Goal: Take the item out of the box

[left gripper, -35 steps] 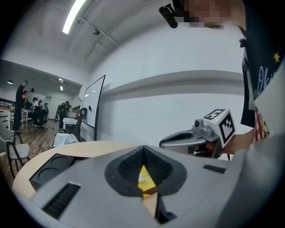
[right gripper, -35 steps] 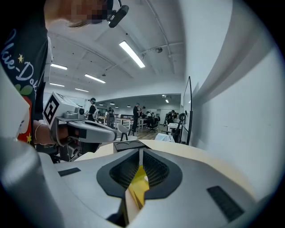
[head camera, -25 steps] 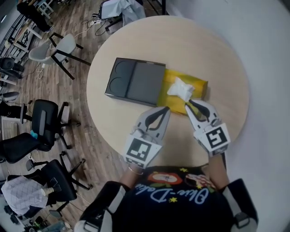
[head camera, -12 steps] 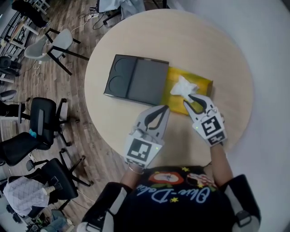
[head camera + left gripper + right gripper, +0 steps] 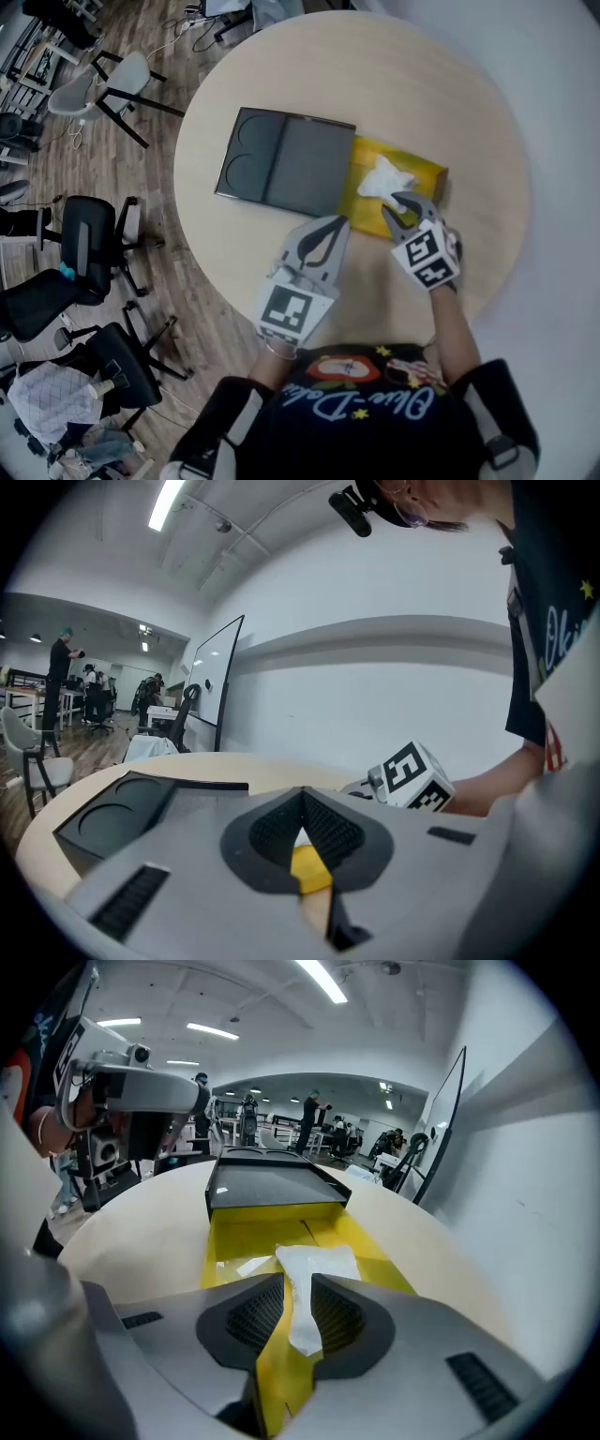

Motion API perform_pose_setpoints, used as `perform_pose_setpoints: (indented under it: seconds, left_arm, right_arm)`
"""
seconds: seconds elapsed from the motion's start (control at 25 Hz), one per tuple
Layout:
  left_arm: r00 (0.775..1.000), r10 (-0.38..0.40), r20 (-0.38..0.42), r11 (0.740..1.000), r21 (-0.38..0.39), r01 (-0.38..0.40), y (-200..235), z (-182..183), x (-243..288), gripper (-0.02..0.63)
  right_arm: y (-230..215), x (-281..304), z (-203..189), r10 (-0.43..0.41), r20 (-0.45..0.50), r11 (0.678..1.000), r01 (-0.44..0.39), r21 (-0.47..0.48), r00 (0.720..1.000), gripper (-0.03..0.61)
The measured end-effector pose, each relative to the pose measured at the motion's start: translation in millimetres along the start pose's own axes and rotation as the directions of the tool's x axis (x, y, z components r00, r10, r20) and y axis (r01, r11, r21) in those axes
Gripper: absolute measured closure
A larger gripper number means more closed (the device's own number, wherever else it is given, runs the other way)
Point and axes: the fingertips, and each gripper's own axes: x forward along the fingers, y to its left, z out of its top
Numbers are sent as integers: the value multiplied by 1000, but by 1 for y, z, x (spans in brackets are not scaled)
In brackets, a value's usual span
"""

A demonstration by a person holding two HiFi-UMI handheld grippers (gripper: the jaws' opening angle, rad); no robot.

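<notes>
Glossy yellow box [image 5: 427,174], smooth pale wood table [image 5: 422,94]

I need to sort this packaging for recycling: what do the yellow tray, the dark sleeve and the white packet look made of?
Yellow tray: probably card, matte, with visible fold seams in its floor.
Dark sleeve: moulded plastic or coated card, smooth, slight sheen, two round recesses pressed in.
White packet: thin crinkled film or paper; cannot tell which.

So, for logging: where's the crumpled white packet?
Head view, centre-right: crumpled white packet lies in the yellow tray, between the black box and right hand-held gripper.
</notes>
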Motion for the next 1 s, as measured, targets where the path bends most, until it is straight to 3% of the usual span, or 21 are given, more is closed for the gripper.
perform_pose_setpoints:
  seconds: [0.52,0.76,1.0]
  left_arm:
    - [999,46,-3,998,-51,-46,12,-7,-9,626]
    - [998,68,5,996,-66,-68,19,-6,-15,626]
    - [996,87,-18,996,-36,-87,26,-11,-20,626]
  right_arm:
    - [6,23,-26,-53,-163,992,32,-125,985,512]
    - [3,24,-23,-69,-151,990,50,-132,986,571]
    - [-1,14,-13,-83,-90,994,76,-83,992,580]
